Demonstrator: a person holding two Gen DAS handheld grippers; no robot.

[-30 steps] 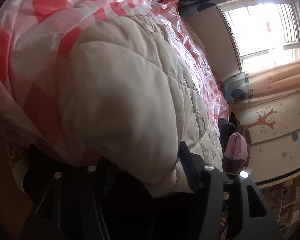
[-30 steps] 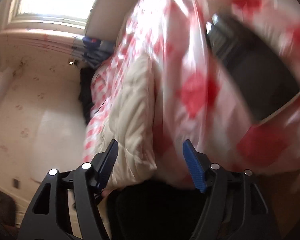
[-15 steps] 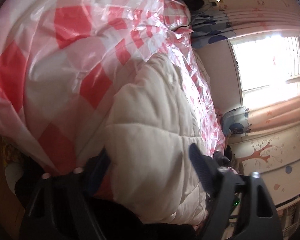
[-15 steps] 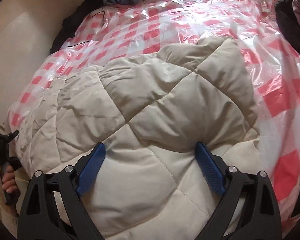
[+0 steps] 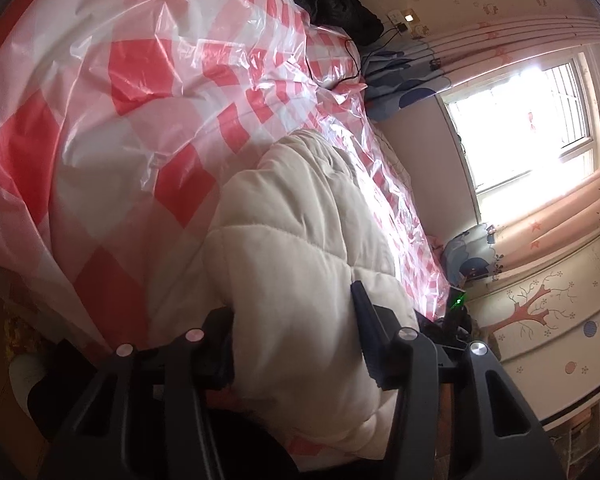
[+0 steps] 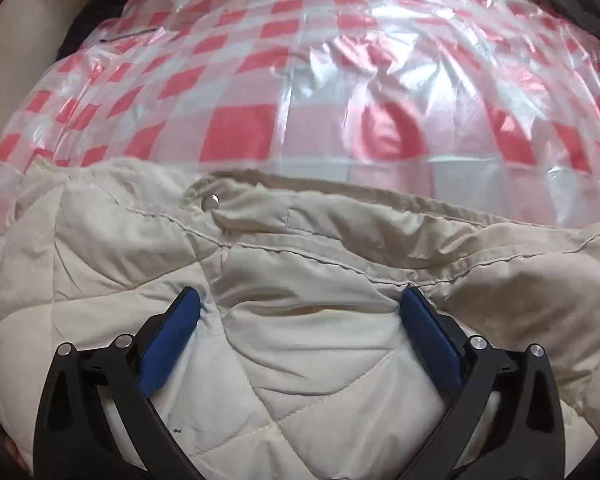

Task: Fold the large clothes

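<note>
The bed (image 6: 340, 80), under a slippery checked plastic sheet (image 5: 140, 100), carries the cream quilted coat (image 6: 300, 380) along its near edge. Bulky, soft, probably light; grip the stitched hem. Left tongs (image 5: 292, 344) and right tongs (image 6: 300, 312) straddle padding, jaws apart.

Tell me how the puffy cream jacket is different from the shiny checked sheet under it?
The cream jacket is one plain colour; the checked sheet has red and white squares. The jacket looks soft and matte, stitched into padded diamonds; the sheet is glossy, crinkled plastic that reflects light. The jacket lies bunched on top; the sheet spreads beneath it across the bed. The jacket has a metal snap; the sheet shows none. Both are wrinkled.
</note>
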